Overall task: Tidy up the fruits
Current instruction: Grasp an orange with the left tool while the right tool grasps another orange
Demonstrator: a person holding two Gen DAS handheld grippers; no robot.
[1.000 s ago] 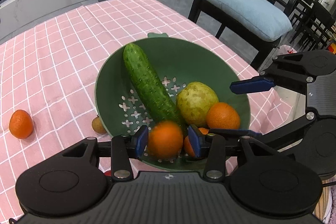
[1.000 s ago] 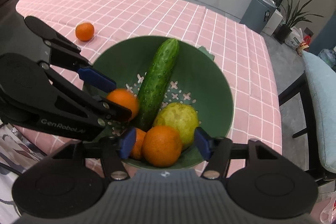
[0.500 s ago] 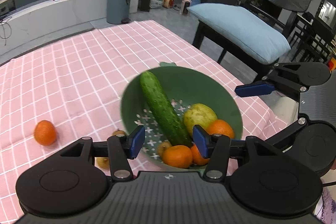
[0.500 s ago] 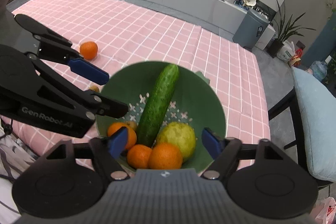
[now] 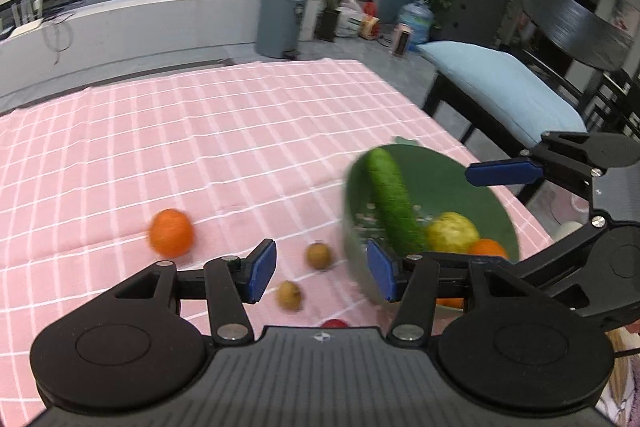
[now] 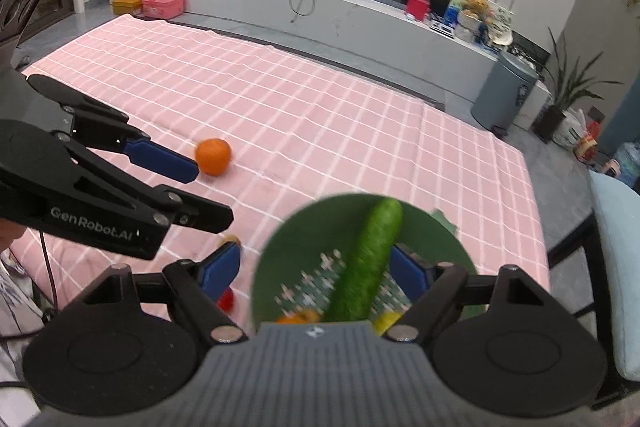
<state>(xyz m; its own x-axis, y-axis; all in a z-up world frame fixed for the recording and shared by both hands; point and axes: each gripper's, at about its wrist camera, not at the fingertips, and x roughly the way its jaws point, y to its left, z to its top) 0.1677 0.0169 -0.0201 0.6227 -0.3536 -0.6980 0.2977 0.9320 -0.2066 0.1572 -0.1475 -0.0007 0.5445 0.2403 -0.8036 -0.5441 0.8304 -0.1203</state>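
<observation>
Your left cam shows stuff the right one mostly hides: two small brown fruits (image 5: 319, 255) on the pink cloth (image 5: 200, 147), sitting right between your left tongs (image 5: 322, 273) pads, plus a sliver of something red (image 5: 334, 323) at the bottom edge by the tong body. Your right cam only catches one brown fruit (image 6: 230, 239) peeking over its left pad, and a red bit (image 6: 226, 299) low down beside that pad. What the right cam does give you is the TV wall and the far end of the counter (image 6: 280, 99).

Left tongs are open about halfway, nothing held. Right tongs (image 6: 316, 267) are spread wide and empty too, with the cucumber (image 6: 370, 259) showing in the gap but neither pad touching it.

The loose orange (image 5: 171, 231) lies on the cloth, up and left of your left tongs' left pad. In the right cam that orange (image 6: 213, 156) sits just off the tip of the left tongs' upper pad.

The green colander (image 5: 452, 187) is at the right of the left view, near the counter edge. Inside: the cucumber (image 5: 394, 203) leaning up to the rim, a yellow-green fruit (image 5: 452, 233), and an orange (image 5: 486, 249) next to it. The right cam shows the colander (image 6: 312, 223) mostly cut off by the tong body, everything a bit blurry.
</observation>
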